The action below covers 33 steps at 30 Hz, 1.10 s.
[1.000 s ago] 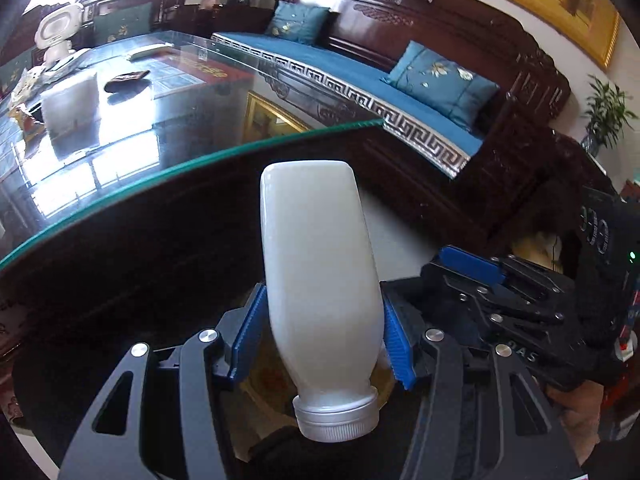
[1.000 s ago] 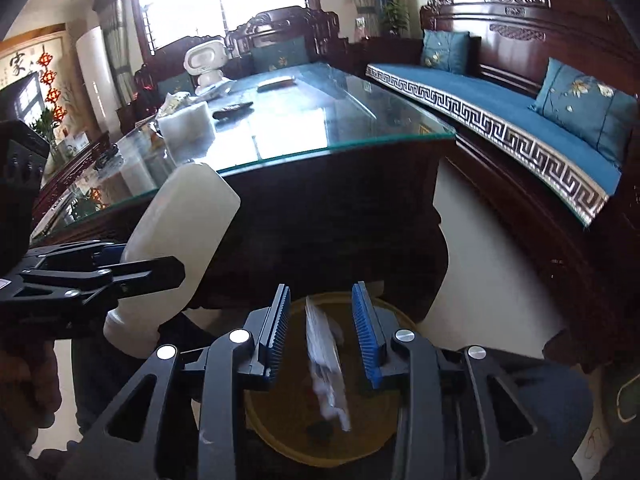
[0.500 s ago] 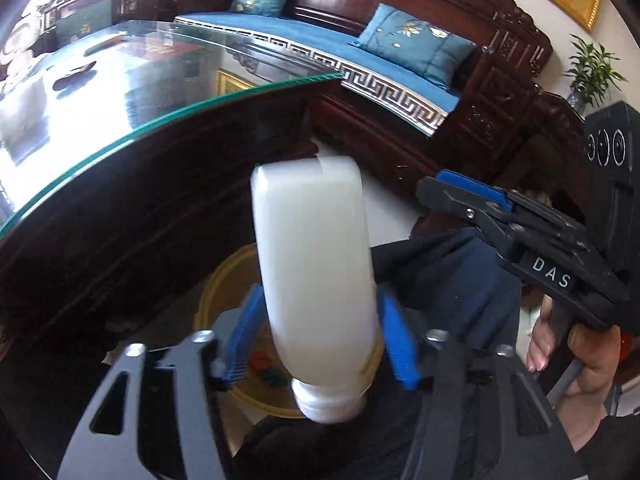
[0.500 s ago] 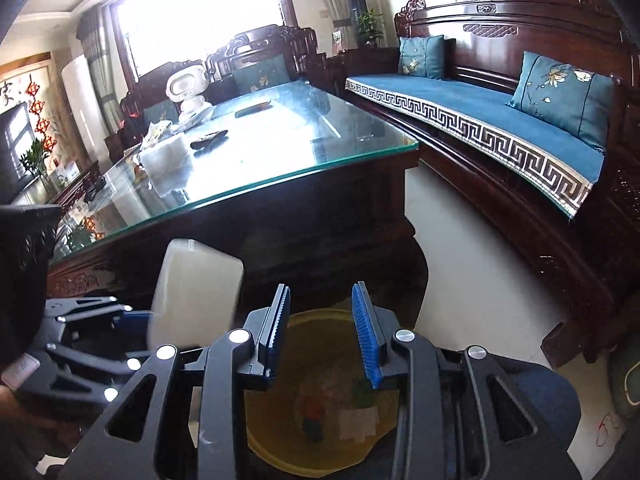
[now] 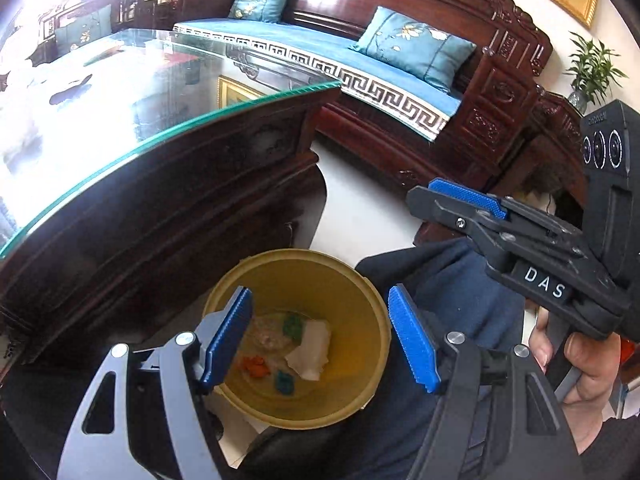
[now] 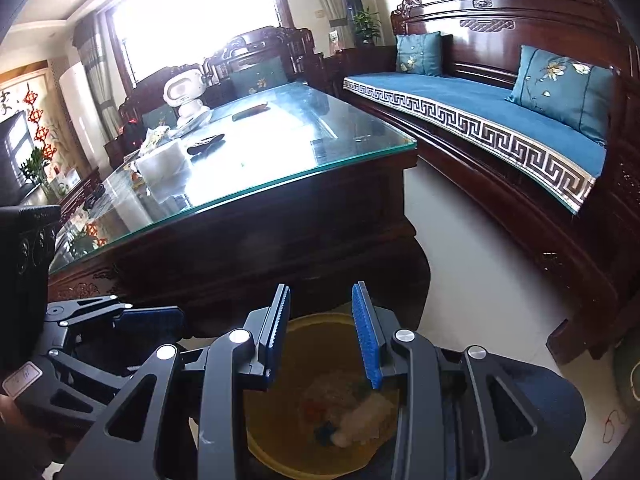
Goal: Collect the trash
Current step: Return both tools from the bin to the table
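- Living room, beside the glass-topped table (image 6: pixel 280 160): my left tool (image 5: pixel 320 336) hangs wide open over the yellow bin (image 5: pixel 372 312), nothing between its blue pads.
- My right tool (image 6: pixel 322 332) sits just beside it (seen side-on in the left view), its pads parted to a narrower gap and likewise holding nothing.
- In the bin: a white bottle (image 6: pixel 360 420) lying on its side, a pale crumpled wrapper (image 5: pixel 312 348), and scraps of orange, green and blue. I judge this much of the collecting done.
- Left to do, as far as I can tell: the far end of the table carries a white box, dark flat objects and some small clutter. Which of these count as trash I cannot say from here; the near end of the glass looks bare.
- Pose: both tools point forward and down, side by side above the bin's mouth, which stands on the floor against the table's dark wooden side. My right hand (image 5: pixel 576 384) grips its handle low at the edge of the left view.
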Tool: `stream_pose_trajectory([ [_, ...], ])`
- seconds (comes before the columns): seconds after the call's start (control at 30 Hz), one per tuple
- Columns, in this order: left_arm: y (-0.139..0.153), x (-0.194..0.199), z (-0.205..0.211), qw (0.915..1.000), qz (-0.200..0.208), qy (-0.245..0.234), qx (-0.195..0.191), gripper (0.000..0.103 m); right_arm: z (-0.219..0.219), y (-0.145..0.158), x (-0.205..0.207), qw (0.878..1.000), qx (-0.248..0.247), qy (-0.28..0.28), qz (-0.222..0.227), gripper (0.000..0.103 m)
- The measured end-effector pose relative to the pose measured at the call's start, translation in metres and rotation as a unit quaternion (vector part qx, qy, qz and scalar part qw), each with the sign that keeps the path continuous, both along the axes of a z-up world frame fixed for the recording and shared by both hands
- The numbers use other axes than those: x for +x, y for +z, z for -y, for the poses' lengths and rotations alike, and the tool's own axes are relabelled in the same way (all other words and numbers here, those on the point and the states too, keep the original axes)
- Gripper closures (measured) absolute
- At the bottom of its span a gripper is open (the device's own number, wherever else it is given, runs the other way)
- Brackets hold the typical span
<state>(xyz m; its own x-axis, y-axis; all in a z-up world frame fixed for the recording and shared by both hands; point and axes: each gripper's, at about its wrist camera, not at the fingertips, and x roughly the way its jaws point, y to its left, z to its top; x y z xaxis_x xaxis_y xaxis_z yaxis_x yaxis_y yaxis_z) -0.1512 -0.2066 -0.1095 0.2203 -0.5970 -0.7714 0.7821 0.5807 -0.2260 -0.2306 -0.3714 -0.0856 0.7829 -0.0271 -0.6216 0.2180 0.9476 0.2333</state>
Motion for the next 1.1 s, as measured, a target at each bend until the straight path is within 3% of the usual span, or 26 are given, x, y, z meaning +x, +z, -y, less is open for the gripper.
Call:
stream_pose_trajectory([
  [0.33,0.017,0.029,-0.025,0.9983,0.016,0.052,-0.02,0.033,-0.018,0.014,0.028,0.999,-0.004,0.042,0.012,0.071],
  [0.57,0.036,0.067,-0.066,0.9908,0.033,0.123,-0.046,0.033,-0.044,0.036,0.066,0.995,-0.007,0.09,0.037,0.071],
  [0.77,0.058,0.104,-0.108,0.9784,0.049,0.19,-0.064,0.029,-0.069,0.059,0.107,0.989,-0.009,0.132,0.063,0.071],
  [1.1,0.086,0.178,-0.169,0.9461,0.063,0.305,-0.089,0.025,-0.113,0.083,0.193,0.979,-0.001,0.185,0.081,0.071],
])
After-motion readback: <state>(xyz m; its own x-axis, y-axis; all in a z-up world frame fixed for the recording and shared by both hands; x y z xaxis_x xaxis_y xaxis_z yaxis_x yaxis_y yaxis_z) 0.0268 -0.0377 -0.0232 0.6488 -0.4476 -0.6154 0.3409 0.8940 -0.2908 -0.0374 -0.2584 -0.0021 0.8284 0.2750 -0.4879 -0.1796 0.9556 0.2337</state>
